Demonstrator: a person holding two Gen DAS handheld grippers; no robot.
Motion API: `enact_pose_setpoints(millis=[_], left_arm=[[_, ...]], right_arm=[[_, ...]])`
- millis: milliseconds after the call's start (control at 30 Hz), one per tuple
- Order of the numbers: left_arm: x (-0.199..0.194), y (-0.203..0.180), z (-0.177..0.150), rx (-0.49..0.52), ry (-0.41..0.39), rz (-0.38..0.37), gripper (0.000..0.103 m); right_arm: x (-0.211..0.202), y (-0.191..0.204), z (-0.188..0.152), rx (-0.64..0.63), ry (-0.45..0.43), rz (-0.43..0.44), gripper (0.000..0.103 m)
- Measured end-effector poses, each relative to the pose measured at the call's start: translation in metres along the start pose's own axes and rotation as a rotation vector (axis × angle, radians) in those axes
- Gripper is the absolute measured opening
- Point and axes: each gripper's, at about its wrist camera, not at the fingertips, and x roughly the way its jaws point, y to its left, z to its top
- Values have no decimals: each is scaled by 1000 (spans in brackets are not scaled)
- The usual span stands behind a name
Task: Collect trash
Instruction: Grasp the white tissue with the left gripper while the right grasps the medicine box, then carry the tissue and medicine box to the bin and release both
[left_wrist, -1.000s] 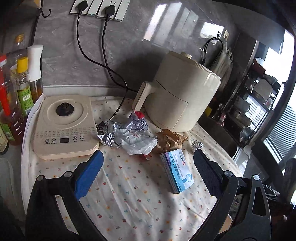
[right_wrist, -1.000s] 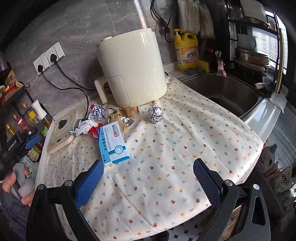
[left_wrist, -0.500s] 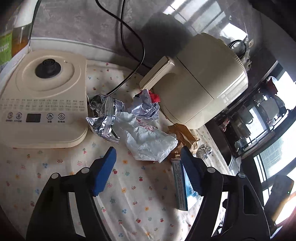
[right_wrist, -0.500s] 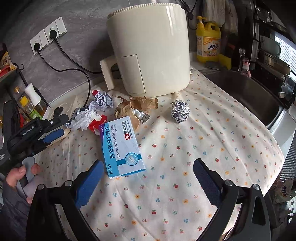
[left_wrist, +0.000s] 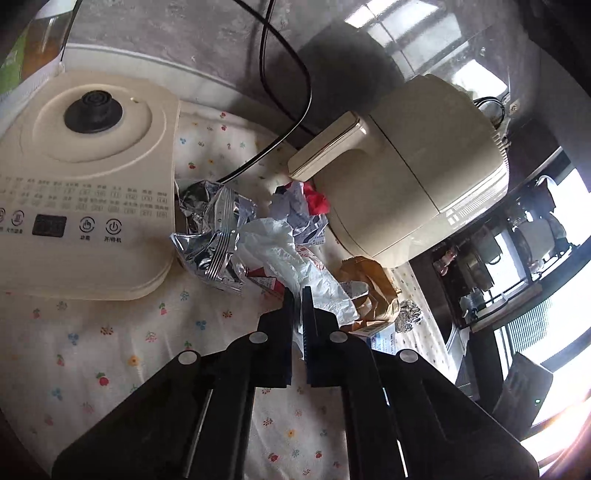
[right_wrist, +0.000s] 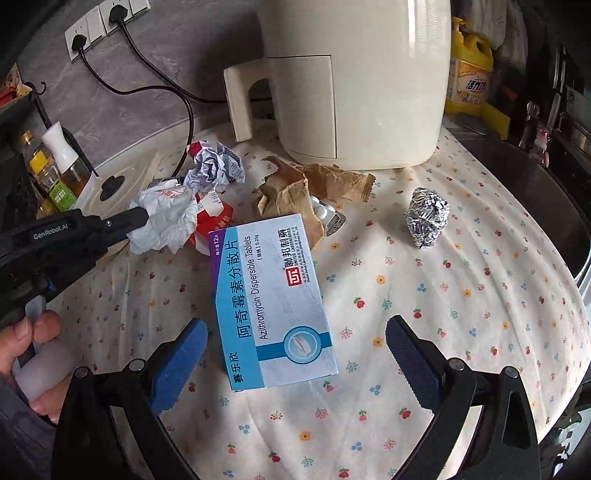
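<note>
Standing by the air fryer (right_wrist: 354, 81) on the counter (right_wrist: 480, 295), the trash pile now has one piece taken: the left hand-held gripper (left_wrist: 298, 295) has just snapped closed on the white wrapper (left_wrist: 295, 258), ready to lift, while the right hand-held gripper (right_wrist: 295, 347), wide open and empty, straddles the pill box (right_wrist: 269, 295).

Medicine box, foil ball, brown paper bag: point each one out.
Medicine box (right_wrist: 271, 306): right wrist view, middle of its blue top face.
Foil ball (right_wrist: 426, 216): right wrist view, its crinkled front.
Brown paper bag (right_wrist: 295, 192): right wrist view, its creased upper side.
</note>
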Motion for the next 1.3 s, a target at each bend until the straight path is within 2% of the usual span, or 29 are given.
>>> enact_pose_setpoints(millis=[33, 67, 133, 267, 533, 767, 1033, 1300], left_arm=[[-5, -2, 1, 8, -12, -4, 5], [-11, -5, 2, 15, -24, -6, 4], [-22, -10, 3, 23, -50, -11, 4], [-44, -22, 0, 43, -89, -17, 4], [-65, -61, -15, 124, -120, -41, 4], [-75, -107, -45, 203, -135, -63, 4], [-74, -160, -98, 265, -77, -105, 4], [-73, -209, -151, 332, -17, -154, 4]], right_arm=[[4, 3, 0, -15, 6, -9, 95], [7, 5, -1, -28, 12, -13, 89], [10, 6, -3, -27, 46, 1, 65], [-16, 0, -11, -12, -18, 28, 64], [-66, -20, -33, 33, -83, 51, 64], [-119, -54, -65, 90, -142, 44, 64], [-186, -108, -117, 194, -199, 10, 64], [-234, -154, -170, 280, -220, -40, 64]])
